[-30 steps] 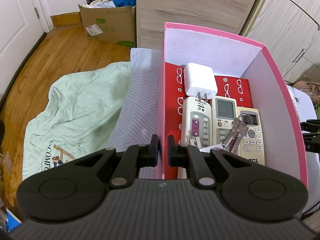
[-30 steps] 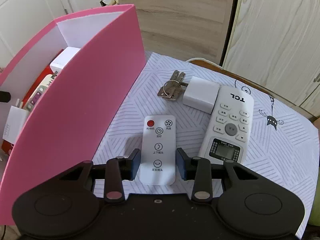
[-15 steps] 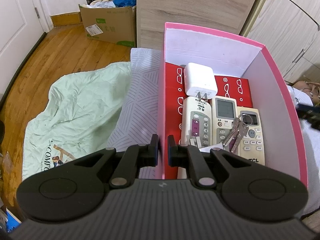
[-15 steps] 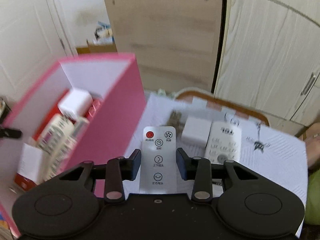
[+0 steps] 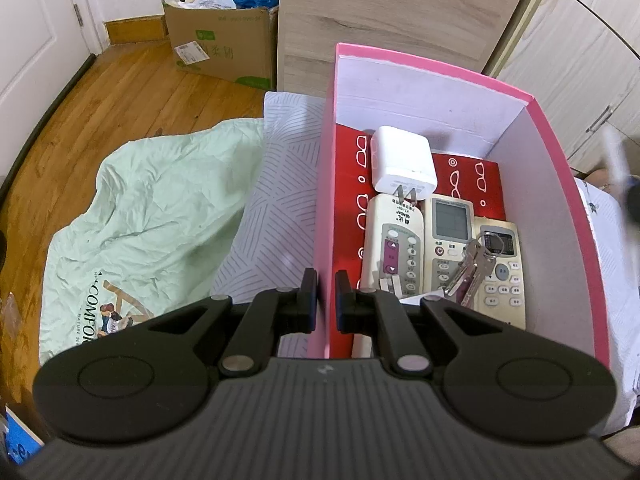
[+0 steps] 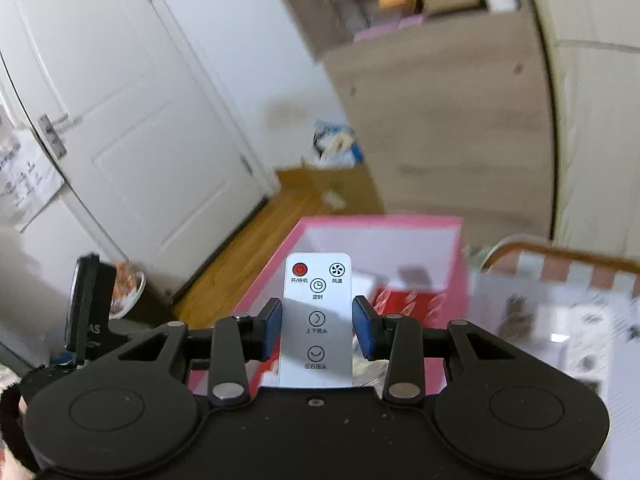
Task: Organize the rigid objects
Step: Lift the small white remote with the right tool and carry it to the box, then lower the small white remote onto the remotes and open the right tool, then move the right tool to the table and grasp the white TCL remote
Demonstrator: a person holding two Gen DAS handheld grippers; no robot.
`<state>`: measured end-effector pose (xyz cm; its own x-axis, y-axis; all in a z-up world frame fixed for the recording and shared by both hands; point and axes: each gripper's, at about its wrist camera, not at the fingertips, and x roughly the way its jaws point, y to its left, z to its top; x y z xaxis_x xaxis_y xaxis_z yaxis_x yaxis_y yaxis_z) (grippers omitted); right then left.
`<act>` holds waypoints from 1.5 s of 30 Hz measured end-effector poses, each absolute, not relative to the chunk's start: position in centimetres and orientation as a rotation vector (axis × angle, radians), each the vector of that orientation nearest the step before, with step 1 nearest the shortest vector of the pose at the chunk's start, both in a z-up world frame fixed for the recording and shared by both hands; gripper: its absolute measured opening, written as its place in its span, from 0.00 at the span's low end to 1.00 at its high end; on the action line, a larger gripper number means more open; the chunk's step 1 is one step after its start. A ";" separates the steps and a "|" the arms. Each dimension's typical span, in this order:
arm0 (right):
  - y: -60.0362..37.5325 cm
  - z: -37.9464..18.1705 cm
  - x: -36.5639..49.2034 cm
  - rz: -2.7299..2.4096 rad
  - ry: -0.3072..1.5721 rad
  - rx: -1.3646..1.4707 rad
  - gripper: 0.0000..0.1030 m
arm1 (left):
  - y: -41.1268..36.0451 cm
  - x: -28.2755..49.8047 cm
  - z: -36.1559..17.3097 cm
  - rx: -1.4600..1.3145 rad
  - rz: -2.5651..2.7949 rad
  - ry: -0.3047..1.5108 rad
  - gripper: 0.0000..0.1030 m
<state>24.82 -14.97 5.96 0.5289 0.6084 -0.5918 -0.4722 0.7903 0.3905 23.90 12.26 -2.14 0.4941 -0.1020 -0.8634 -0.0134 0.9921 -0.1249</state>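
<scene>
A pink box [image 5: 325, 208] stands on a patterned cloth. Inside lie a white charger [image 5: 402, 160], three remotes [image 5: 451, 240], a bunch of keys [image 5: 470, 268] and a red glasses case [image 5: 472, 168]. My left gripper [image 5: 326, 306] is shut on the box's left wall near its front. My right gripper [image 6: 318, 328] is shut on a small white fan remote [image 6: 317, 320] and holds it in the air above the near end of the pink box [image 6: 380, 228]. The right gripper shows as a blur at the right edge of the left wrist view [image 5: 624, 184].
A green sheet [image 5: 140, 208] lies left of the box over a wooden floor [image 5: 100, 92]. A cardboard box [image 5: 224, 48] and a wooden cabinet [image 5: 400, 12] stand behind. In the blurred right wrist view a white door [image 6: 120, 120] is at the left and more objects [image 6: 580, 340] lie right of the box.
My right gripper has lifted the fan remote off the cloth and swung it up and left over the pink box. The left gripper has kept its hold on the box wall.
</scene>
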 end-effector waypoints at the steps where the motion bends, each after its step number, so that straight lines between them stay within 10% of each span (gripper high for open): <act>1: -14.1 5.8 24.9 0.642 0.788 0.171 0.42 | 12.2 23.9 -2.1 -0.116 -0.054 1.053 0.08; 23: -5.2 -2.1 29.6 0.604 0.989 -0.176 0.43 | 12.1 23.8 -2.1 -0.109 -0.060 1.052 0.08; 27: -6.2 -1.3 29.7 0.592 0.986 -0.137 0.56 | 12.0 23.8 -2.1 -0.104 -0.058 1.051 0.08; 45: -16.3 6.0 25.0 0.551 0.828 0.011 0.58 | 11.3 23.7 -2.1 -0.047 -0.065 1.049 0.08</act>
<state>24.96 -16.28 5.98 0.5449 0.4686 -0.6953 -0.4603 0.8603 0.2191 23.70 11.32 -2.09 0.4969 -0.0763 -0.8644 0.0316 0.9971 -0.0699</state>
